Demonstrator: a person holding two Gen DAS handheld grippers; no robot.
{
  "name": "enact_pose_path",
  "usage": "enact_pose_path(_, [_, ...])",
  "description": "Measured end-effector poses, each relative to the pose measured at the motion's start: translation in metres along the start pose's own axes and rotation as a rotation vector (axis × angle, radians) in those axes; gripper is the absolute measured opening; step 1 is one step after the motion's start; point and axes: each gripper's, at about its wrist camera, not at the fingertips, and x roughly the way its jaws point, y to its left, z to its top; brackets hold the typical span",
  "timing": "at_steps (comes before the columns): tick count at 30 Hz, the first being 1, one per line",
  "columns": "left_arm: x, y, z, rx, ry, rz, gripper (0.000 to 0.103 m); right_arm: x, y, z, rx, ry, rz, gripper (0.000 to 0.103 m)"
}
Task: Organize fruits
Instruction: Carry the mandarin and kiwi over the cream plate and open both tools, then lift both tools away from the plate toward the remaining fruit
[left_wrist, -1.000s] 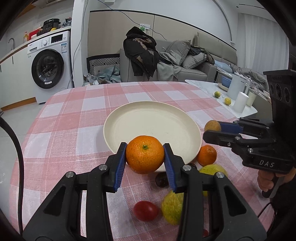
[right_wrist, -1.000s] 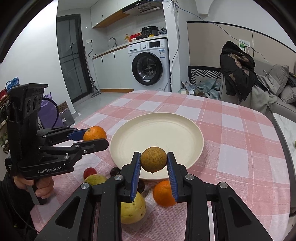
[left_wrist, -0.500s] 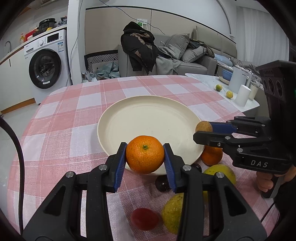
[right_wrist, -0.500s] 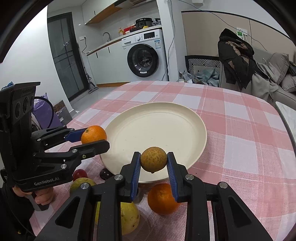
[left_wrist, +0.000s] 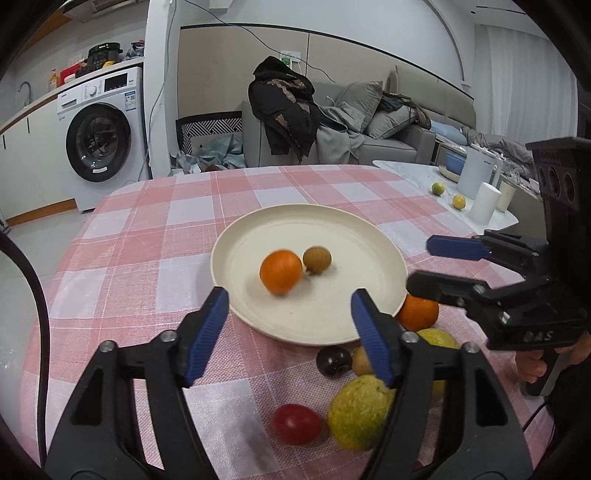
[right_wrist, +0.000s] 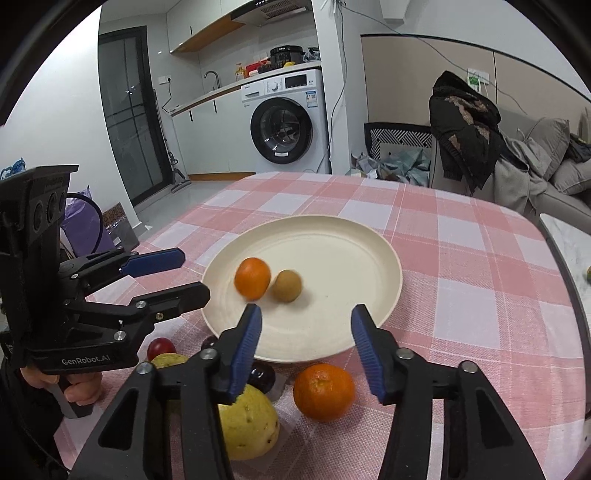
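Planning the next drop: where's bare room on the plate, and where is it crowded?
Free: the plate is bare on its far and right parts, beyond the orange and brown fruit, which sit left of centre. Crowded: the cloth by the near rim, with the second orange, yellow-green fruit and dark plum.

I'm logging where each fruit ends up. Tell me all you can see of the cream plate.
The cream plate is round, shallow and matte with a raised rim, lying flat on the checked tablecloth. An orange and a small brown fruit lie side by side near its middle. A second orange sits by its near rim.
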Motion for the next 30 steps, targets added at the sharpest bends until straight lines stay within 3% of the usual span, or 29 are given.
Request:
enact_pose_path(2, [-0.009, 0.003, -0.003, 0.002, -0.015, 0.024, 0.08, -0.006, 0.002, -0.001, -0.011, -0.014, 0.001, 0.088])
enact_pose_path(6, [-0.03, 0.005, -0.009, 0.015, -0.04, 0.033, 0.084, -0.021, 0.007, -0.005, -0.036, -0.043, -0.008, 0.101])
enact_pose_path(10, [-0.05, 0.005, -0.014, 0.013, -0.056, 0.019, 0.102, -0.03, 0.012, -0.008, -0.061, -0.033, 0.007, 0.103])
enact_pose_path(18, [-0.083, -0.009, -0.028, 0.049, -0.076, 0.012, 0.102, -0.046, 0.022, -0.014, -0.077, -0.034, 0.016, 0.103])
enact_pose_path(30, [-0.093, -0.005, -0.048, 0.015, -0.03, 0.036, 0.102, -0.057, 0.034, -0.029, -0.117, -0.025, -0.009, 0.103])
